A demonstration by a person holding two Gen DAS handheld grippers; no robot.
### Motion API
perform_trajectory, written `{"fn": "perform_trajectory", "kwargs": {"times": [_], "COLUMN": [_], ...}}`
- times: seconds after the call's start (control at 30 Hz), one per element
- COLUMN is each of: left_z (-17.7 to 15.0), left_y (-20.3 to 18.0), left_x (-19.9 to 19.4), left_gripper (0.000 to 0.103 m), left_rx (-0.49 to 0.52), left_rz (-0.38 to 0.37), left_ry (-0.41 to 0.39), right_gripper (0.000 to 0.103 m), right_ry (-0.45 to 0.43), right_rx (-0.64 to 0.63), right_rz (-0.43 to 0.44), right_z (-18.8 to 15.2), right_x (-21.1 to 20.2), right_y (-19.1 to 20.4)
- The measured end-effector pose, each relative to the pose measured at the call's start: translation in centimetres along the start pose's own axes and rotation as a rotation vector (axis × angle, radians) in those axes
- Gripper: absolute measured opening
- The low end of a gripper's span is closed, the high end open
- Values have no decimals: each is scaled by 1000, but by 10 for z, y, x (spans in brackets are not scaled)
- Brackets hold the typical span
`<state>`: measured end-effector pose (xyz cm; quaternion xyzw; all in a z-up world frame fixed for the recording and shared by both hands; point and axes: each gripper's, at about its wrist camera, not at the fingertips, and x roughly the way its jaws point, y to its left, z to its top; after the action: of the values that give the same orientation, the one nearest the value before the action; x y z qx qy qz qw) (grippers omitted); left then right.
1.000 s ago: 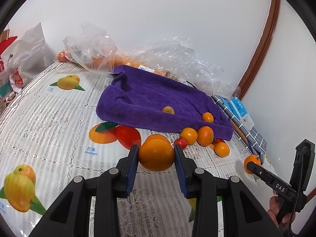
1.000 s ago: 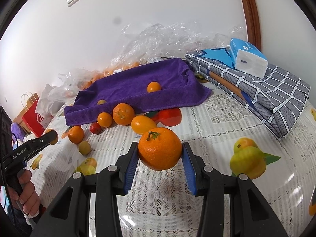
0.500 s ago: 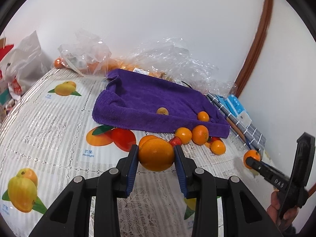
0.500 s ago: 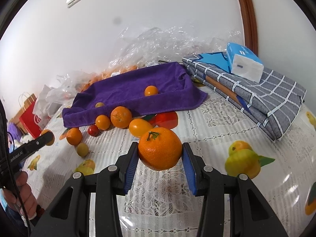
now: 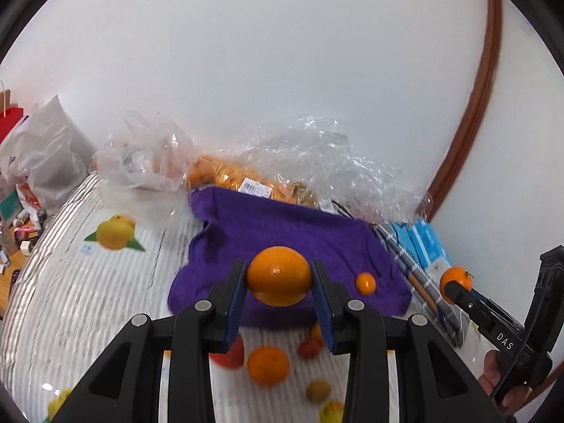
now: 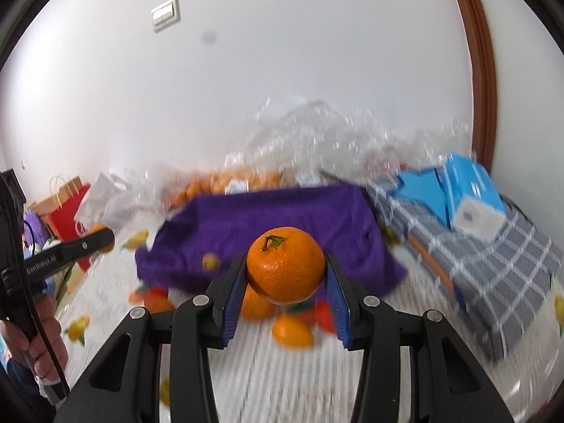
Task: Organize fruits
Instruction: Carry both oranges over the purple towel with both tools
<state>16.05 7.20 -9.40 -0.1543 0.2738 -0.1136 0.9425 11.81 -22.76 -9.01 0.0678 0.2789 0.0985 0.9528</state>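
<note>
My left gripper (image 5: pixel 278 299) is shut on a smooth orange (image 5: pixel 278 275) and holds it in front of the purple towel (image 5: pixel 282 232). My right gripper (image 6: pixel 284 294) is shut on a stemmed orange (image 6: pixel 284 264), also held toward the purple towel (image 6: pixel 268 218). A small orange (image 5: pixel 365 283) lies on the towel. Several loose oranges (image 5: pixel 268 365) and small fruits lie on the lace tablecloth before the towel. In the left wrist view the right gripper (image 5: pixel 458 287) shows at the right with its orange (image 5: pixel 453 278).
Clear plastic bags with oranges (image 5: pixel 246 179) lie behind the towel. A folded grey checked cloth (image 6: pixel 493 264) with a blue tissue pack (image 6: pixel 469 194) lies at the right. A red paper bag (image 6: pixel 67 211) stands at the left. The wall is close behind.
Both grippers have moved forward toward the purple towel and tilted up, each keeping its orange. The views are blurred from motion.
</note>
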Motion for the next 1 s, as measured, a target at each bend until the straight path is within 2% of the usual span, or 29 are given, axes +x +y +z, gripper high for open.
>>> {"fn": "perform_trajectory", "kwargs": {"times": [0.17, 0.33, 0.4, 0.63, 1.0], "left_z": [15, 16, 11, -1, -9], "left_y": [-5, 3, 11, 34, 34], "left_x": [31, 72, 83, 103, 115], "left_gripper": [34, 34, 34, 34, 34], "left_rx": [11, 0, 6, -44, -44], "left_rz": [-11, -3, -19, -6, -18], "left_ry": [-19, 12, 15, 75, 102], "right_gripper": [43, 43, 43, 43, 43], "right_ry": [-18, -2, 7, 71, 169], "right_rx": [20, 62, 86, 129, 247], "right_rz": [7, -3, -25, -50, 44], "right_z": [26, 38, 37, 24, 5], "right_x": [35, 77, 92, 121, 156], "right_y": [-10, -27, -35, -59, -79]}}
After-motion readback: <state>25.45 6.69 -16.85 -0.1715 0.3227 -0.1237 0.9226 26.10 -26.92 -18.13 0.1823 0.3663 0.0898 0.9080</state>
